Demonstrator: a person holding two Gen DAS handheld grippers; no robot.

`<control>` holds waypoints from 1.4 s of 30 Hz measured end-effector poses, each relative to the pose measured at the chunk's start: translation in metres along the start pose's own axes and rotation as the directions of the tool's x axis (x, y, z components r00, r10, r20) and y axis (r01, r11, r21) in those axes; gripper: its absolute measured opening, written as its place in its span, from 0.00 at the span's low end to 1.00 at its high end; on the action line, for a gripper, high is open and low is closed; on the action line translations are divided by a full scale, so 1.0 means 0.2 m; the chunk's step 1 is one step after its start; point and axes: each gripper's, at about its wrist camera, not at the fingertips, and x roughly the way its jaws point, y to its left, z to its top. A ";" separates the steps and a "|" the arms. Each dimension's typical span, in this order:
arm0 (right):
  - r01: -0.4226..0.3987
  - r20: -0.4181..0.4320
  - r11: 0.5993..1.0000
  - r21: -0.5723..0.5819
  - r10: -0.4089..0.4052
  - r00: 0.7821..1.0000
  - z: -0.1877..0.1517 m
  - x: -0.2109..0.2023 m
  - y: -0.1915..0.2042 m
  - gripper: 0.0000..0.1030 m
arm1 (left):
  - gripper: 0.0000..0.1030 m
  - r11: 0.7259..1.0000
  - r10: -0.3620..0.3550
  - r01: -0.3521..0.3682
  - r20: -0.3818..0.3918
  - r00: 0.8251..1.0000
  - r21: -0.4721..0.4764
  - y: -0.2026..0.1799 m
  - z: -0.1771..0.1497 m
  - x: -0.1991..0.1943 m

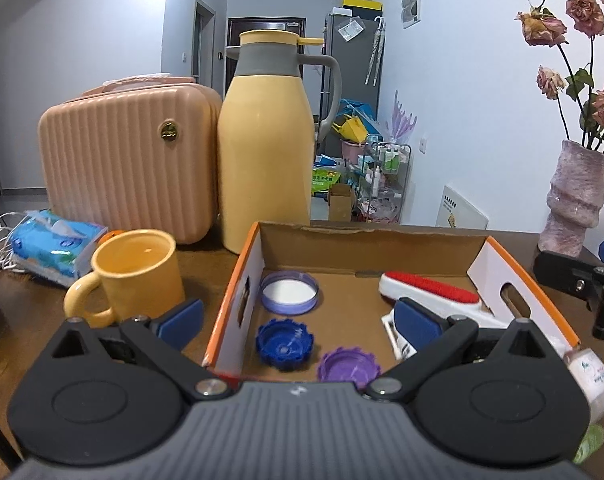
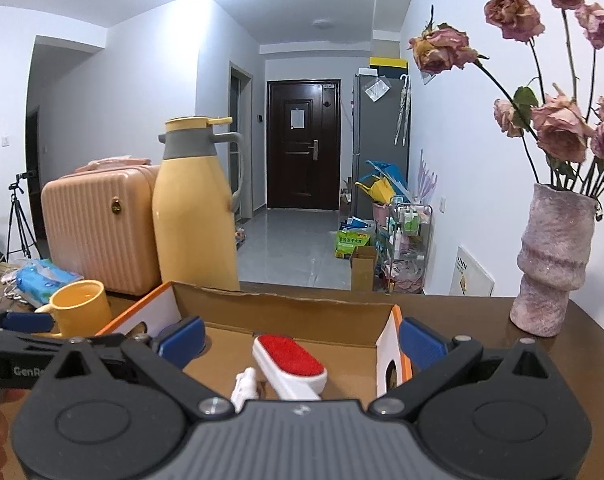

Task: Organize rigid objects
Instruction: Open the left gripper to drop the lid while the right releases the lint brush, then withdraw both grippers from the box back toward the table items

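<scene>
Between the blue pads of the left gripper (image 1: 298,318) was only air; its jaws stood wide open and held nothing. Just under it sat the open brown cardboard box with orange edges (image 1: 421,236). On the box floor lay a dark blue plastic bottle cap (image 1: 284,344), a purple plastic bottle cap (image 1: 348,367) beside it, and a round pale purple lid with a white inside (image 1: 289,292) farther back. A white lint brush with a red top (image 1: 429,290) lay on the right side of the box.

The right gripper (image 2: 302,340) was wide open too, and empty. It hung over the same box, above the brush. A small white thing (image 2: 245,389) lay just beside the brush, but it was too hidden to name.

Outside the box, a yellow ceramic mug (image 1: 136,272) stood on the brown wooden table (image 1: 206,268), near the box's left wall. A tall yellow jug with a grey handle (image 1: 268,140) and a pink ribbed hard case (image 1: 128,160) stood behind. A pink bumpy vase of dried roses (image 2: 553,264) stood to the right.

The mug looked like the next thing to pack. An open finger could knock it over or bump the box wall and slide the box. The two grippers were close and could hit each other.
</scene>
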 end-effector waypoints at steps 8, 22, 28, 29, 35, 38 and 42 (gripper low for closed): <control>0.004 0.026 1.000 0.012 -0.004 1.000 -0.09 -0.18 0.03 1.00 | 1.00 1.000 0.014 -0.014 -0.014 1.000 -0.006 0.06 -0.11 -0.14; -0.004 0.021 1.000 -0.020 0.004 1.000 -0.29 -0.49 0.12 1.00 | 1.00 1.000 0.016 -0.016 -0.035 0.999 0.000 0.20 -0.32 -0.37; -0.014 -0.030 1.000 -0.019 0.014 0.999 -0.41 -0.54 0.16 1.00 | 1.00 1.000 0.006 -0.006 -0.063 0.998 0.004 0.25 -0.41 -0.44; -0.018 -0.040 1.000 -0.018 0.018 0.999 -0.44 -0.54 0.16 1.00 | 1.00 1.000 0.005 -0.004 -0.066 0.998 0.006 0.26 -0.43 -0.45; -0.029 -0.097 1.000 -0.004 0.029 0.995 -0.56 -0.56 0.22 1.00 | 1.00 1.000 -0.007 0.008 -0.099 0.995 0.012 0.29 -0.53 -0.48; -0.033 -0.116 0.999 0.004 0.034 0.993 -0.61 -0.57 0.26 1.00 | 1.00 1.000 -0.008 0.010 -0.125 0.992 0.017 0.31 -0.60 -0.48; -0.022 -0.126 1.000 0.010 0.024 0.992 -0.66 -0.59 0.31 1.00 | 1.00 1.000 -0.023 0.020 -0.131 0.991 -0.022 0.37 -0.61 -0.49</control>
